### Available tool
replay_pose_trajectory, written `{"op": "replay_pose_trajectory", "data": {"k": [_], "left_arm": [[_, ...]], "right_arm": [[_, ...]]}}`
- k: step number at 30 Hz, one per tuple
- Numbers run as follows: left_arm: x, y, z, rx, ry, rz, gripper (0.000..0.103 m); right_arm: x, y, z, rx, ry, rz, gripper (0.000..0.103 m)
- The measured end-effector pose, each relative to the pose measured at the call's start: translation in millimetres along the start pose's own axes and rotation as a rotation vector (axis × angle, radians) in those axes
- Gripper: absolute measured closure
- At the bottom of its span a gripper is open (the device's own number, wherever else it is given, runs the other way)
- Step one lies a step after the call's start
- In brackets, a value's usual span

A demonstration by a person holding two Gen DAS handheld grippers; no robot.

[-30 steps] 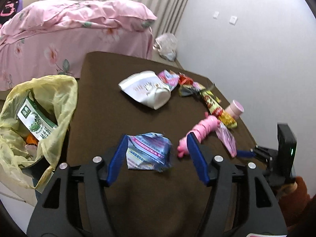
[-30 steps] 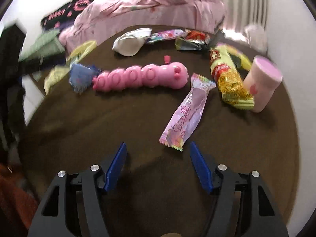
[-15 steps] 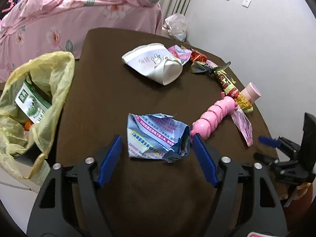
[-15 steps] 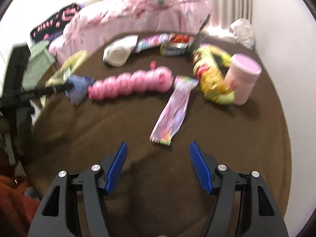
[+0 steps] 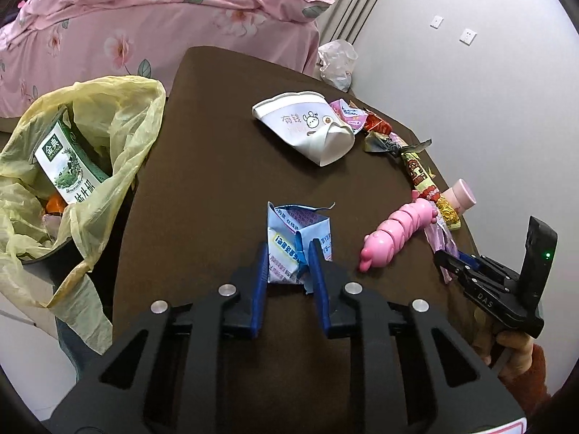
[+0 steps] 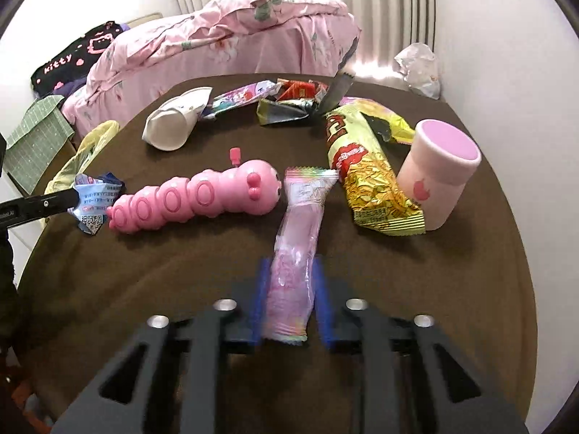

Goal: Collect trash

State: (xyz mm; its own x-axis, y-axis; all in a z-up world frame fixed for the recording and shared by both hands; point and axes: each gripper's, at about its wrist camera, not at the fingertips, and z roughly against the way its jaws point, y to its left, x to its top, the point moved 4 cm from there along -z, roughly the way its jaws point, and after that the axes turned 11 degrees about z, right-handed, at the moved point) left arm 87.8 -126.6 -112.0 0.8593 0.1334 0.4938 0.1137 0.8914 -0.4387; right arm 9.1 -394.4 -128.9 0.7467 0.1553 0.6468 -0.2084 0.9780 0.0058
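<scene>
off to the left of my left gripper (image 5: 287, 253) hangs the yellow bag (image 5: 90, 166), mouth open, a green carton (image 5: 68, 166) already inside. that is where both catches have to go, and the left hand is plainly the nearer one.

the left jaws have just been closing, and they now pinch the blue wrapper (image 5: 296, 238). it is crumpled up between the pads, and most of it sticks out ahead of the tips on the brown table (image 5: 217, 166).

ahead and to the right of that gripper lies the pink caterpillar toy (image 5: 396, 237), well apart from the wrapper. i judge it a toy, not rubbish.

my right gripper (image 6: 289, 300) has likewise just been closing, with the long pink packet (image 6: 295, 249) between its fingers. the packet's long axis runs straight away from me along the fingers, its far end just beside the toy's head. the blue pads are blurred, so i read them as pressing on the near half but can't tell how firm the bite is.

to carry it, the right hand must cross over the toy to reach the bag.

beyond on the right, the yellow snack bag (image 6: 369, 177) leans against the pink cup (image 6: 439, 177). the far wrappers overlap, so i can't count them.
</scene>
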Motion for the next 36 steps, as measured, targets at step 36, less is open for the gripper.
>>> {"op": "replay_pose_trajectory", "data": {"k": [36], "left_arm": [[1.0,-32.1,5.8,-0.017,-0.053,-0.101,0.099]], "right_arm": [[18.6,11.2,48.6,0.034,-0.152,0.032,0.087]]}}
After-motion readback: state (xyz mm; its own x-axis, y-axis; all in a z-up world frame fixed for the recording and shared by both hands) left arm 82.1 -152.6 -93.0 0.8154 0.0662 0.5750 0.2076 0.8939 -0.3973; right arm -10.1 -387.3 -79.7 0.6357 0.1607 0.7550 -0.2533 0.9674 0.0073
